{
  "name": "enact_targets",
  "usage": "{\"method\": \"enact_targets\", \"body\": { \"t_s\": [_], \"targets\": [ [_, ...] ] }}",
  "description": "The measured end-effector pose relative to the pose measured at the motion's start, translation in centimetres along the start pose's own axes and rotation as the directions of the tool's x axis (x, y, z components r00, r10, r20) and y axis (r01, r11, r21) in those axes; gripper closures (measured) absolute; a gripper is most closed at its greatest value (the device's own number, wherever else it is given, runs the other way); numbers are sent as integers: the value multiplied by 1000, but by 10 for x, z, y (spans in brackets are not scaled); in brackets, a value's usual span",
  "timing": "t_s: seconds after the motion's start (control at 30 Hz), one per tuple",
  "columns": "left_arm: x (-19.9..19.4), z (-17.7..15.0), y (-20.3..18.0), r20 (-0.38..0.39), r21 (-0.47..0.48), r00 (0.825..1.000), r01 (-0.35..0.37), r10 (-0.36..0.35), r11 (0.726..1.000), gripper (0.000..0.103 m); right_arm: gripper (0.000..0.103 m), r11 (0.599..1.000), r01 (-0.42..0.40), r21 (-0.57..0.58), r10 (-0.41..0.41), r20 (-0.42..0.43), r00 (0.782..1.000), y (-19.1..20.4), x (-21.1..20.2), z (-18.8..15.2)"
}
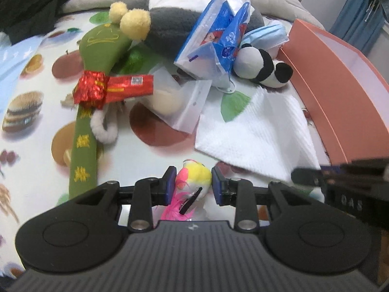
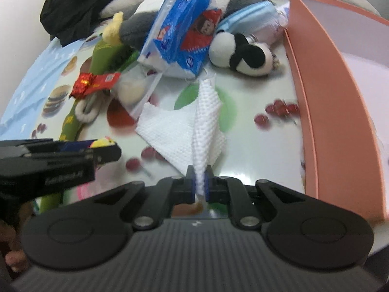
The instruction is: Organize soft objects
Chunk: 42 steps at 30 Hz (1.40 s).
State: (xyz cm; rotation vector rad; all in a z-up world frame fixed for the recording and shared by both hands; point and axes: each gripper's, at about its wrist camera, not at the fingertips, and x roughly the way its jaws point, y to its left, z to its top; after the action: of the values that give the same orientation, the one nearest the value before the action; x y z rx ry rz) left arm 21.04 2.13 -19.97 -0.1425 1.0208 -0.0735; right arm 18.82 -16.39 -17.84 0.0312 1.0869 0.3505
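Note:
My left gripper (image 1: 193, 182) is shut on a small yellow and pink plush toy (image 1: 194, 177), just above the patterned tablecloth. My right gripper (image 2: 199, 185) is shut on a white paper towel (image 2: 206, 124) and lifts one corner; the towel also shows in the left wrist view (image 1: 255, 131). The right gripper shows at the right edge of the left wrist view (image 1: 340, 175). A panda plush (image 1: 262, 67) (image 2: 243, 53), a blue tissue pack (image 1: 218, 39) (image 2: 184, 39), a grey plush (image 1: 170, 31) and a green plush stick (image 1: 97, 73) lie behind.
An open salmon-pink box (image 1: 328, 73) (image 2: 340, 97) stands at the right. A blue face mask (image 1: 265, 36), a red wrapper (image 1: 121, 88), a clear bag (image 1: 180, 102) and black cloth (image 2: 80, 4) lie around the pile.

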Motion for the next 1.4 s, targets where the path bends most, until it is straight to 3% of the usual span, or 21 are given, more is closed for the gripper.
{"method": "enact_targets", "body": {
  "t_s": [0.17, 0.23, 0.3, 0.47, 0.57, 0.7, 1.03, 1.27, 1.4],
  "targets": [
    [-1, -9, 0, -12, -48, 1000, 18, -19, 999, 67, 89, 998, -22, 54, 23, -4, 1000, -6, -7, -16],
    [-3, -10, 1, -7, -59, 1000, 22, -22, 998, 67, 83, 997, -17, 74, 17, -2, 1000, -8, -9, -17],
    [-4, -9, 3, -4, -67, 1000, 20, -20, 998, 67, 68, 997, 3, 72, -5, 16, 1000, -8, -13, -17],
    [-5, -4, 8, 4, -84, 1000, 10, -9, 996, 67, 59, 1000, 8, 3, -9, 125, 992, 0, -31, -8],
    [-4, -3, 12, 3, -97, 1000, -4, 4, 995, 67, 44, 999, -4, -52, 13, 172, 985, 7, -33, -5],
    [-1, -2, 17, -5, -108, 1000, -21, 20, 994, 67, 44, 996, -20, -86, 33, 159, 987, 12, -17, -2],
    [5, 0, 23, -21, -123, 999, -44, 42, 991, 67, 41, 981, 27, -191, -12, 82, 997, 18, 37, -9],
    [8, 1, 22, -28, -123, 999, -46, 43, 991, 67, 42, 972, 34, -232, -14, 86, 996, 21, 42, -10],
    [8, 2, 21, -27, -122, 999, -46, 43, 991, 67, 50, 972, 23, -235, -6, 73, 997, 22, 42, -8]
  ]
}}
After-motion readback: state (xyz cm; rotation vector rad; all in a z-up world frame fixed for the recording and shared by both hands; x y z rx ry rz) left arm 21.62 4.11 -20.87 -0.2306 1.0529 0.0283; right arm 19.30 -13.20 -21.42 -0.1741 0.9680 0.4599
